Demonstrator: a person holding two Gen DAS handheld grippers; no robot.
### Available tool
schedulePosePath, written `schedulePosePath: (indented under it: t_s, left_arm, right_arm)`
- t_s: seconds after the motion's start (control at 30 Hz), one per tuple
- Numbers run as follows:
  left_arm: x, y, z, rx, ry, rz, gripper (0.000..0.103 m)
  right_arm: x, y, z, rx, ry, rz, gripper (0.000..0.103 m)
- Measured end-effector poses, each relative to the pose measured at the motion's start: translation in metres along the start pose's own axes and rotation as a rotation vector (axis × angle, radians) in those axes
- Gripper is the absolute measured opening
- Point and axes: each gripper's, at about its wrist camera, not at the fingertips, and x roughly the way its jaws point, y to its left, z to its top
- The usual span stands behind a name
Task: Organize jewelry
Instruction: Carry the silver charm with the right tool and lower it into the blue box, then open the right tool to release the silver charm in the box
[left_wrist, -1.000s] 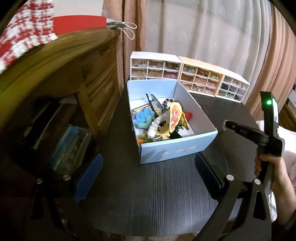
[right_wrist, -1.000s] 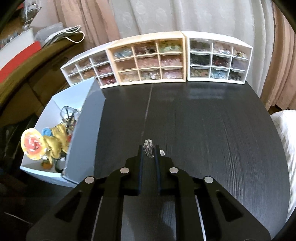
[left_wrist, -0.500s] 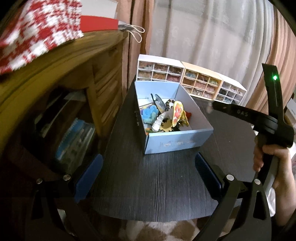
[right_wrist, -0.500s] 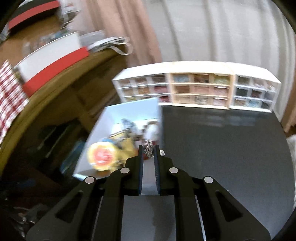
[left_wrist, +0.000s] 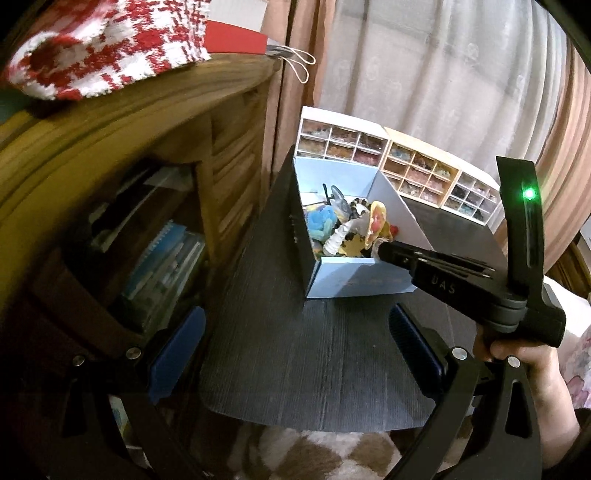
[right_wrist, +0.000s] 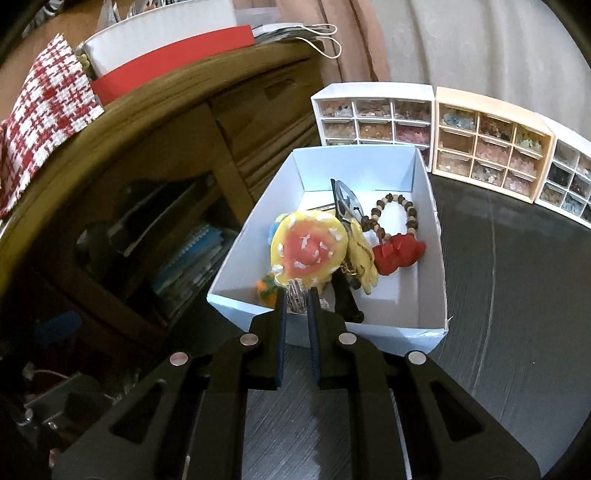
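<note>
Over the near end of the pale blue box (right_wrist: 424, 229), the right gripper (right_wrist: 296, 295) pinched a small silvery ring (right_wrist: 295, 297) between its narrowed blue pads, the piece sitting just above the box's front wall. Only the right wrist view showed this grip clearly; it also looked down into the box, where a yellow and orange round charm (right_wrist: 308, 249), a wooden bead bracelet (right_wrist: 397, 210) and a red trinket (right_wrist: 399, 253) lay among other pieces. From the left wrist view the same right gripper (left_wrist: 380, 248) appeared side-on, its tip reaching over the box (left_wrist: 354, 280) rim, with a green light on its handle and the person's right hand (left_wrist: 532, 365) wrapped around the grip below; the ring was too small to make out there. That view alone showed the left gripper (left_wrist: 295, 350), its blue-padded fingers (left_wrist: 177, 347) spread wide apart with nothing between them, hovering above the dark table (left_wrist: 314, 369) short of the box. Both views took in three small drawer cabinets (right_wrist: 491, 144) standing in a row along the table's far edge, behind the box, and a wooden shelf unit (left_wrist: 147, 147) just beside the table.
</note>
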Motion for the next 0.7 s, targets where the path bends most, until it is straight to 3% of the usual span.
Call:
schedulePosePath:
  t_s: [0.7]
  left_arm:
    - [0.004,-0.011,0.001,0.019,0.020,0.025,0.099]
  right_arm:
    - [-0.001,-0.021,0.007,0.088,-0.043,0.071,0.012]
